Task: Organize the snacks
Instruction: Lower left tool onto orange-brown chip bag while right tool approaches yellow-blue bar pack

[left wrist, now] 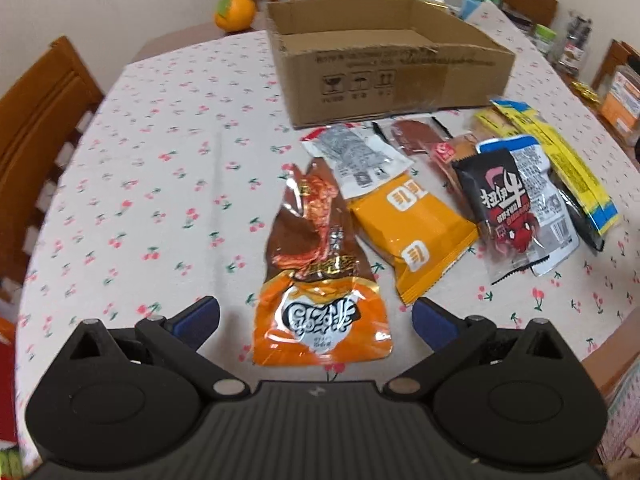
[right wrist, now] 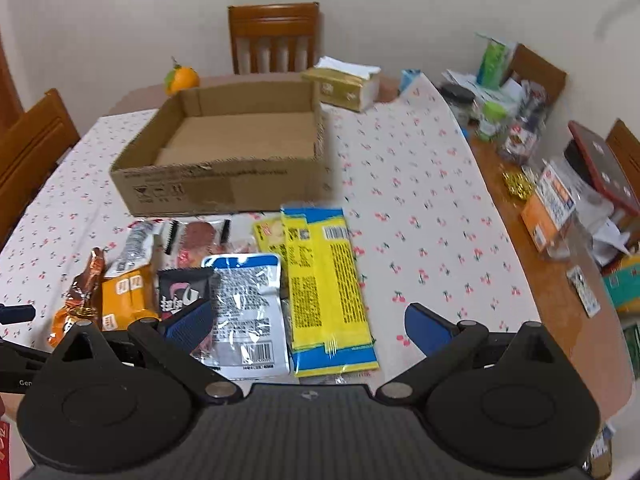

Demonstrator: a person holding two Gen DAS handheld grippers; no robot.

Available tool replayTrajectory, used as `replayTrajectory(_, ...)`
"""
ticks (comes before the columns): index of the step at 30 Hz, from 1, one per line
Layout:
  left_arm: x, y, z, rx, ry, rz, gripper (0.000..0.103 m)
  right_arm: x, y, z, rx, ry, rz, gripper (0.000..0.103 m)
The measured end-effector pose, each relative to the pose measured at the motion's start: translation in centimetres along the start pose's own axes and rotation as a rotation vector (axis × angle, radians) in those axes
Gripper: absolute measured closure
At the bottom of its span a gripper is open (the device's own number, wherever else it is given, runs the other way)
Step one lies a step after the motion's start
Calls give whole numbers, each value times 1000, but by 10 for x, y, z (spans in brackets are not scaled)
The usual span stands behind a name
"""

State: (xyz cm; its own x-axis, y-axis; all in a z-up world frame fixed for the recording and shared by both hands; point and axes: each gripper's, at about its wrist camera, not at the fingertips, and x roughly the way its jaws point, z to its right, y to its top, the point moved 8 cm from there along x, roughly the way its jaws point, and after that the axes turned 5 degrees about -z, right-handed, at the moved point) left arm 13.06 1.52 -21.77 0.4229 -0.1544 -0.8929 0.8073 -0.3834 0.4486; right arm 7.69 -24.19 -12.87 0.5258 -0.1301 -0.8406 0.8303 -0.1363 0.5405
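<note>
An empty cardboard box (left wrist: 400,80) stands on the cherry-print tablecloth; it also shows in the right wrist view (right wrist: 208,192). Several snack packets lie in a row in front of it. My left gripper (left wrist: 316,318) is open above the near end of an orange-brown packet (left wrist: 316,272). Beside it lie a yellow-orange packet (left wrist: 416,232), a black packet (left wrist: 500,200) and a white-blue packet (left wrist: 536,184). My right gripper (right wrist: 310,326) is open, hovering over the white-blue packet (right wrist: 248,304) and the yellow-blue packet (right wrist: 328,292). Both grippers hold nothing.
Wooden chairs (right wrist: 274,36) stand around the table. An orange toy fruit (right wrist: 182,78) and a tissue box (right wrist: 344,86) sit behind the cardboard box. Jars, boxes and clutter (right wrist: 560,200) crowd the table's right side. The tip of the left gripper (right wrist: 16,314) shows at the left edge.
</note>
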Motion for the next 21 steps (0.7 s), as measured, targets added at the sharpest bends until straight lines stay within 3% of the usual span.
replayTrajectory(5, 16, 0, -1, 57, -20, -21, 0, 1, -2, 0, 22, -41, -12, 0)
replayTrajectory(8, 19, 0, -3, 58, -66, -11, 0, -1, -4, 1, 30, -59, -14, 0)
replayTrajectory(13, 20, 2, -2, 73, -70, 10, 0, 6, -10, 6, 46, -64, -41, 0)
replayTrajectory(21, 21, 4, -3, 76, -76, 20, 1, 41, -5, 15, 13, -5, -54, 0)
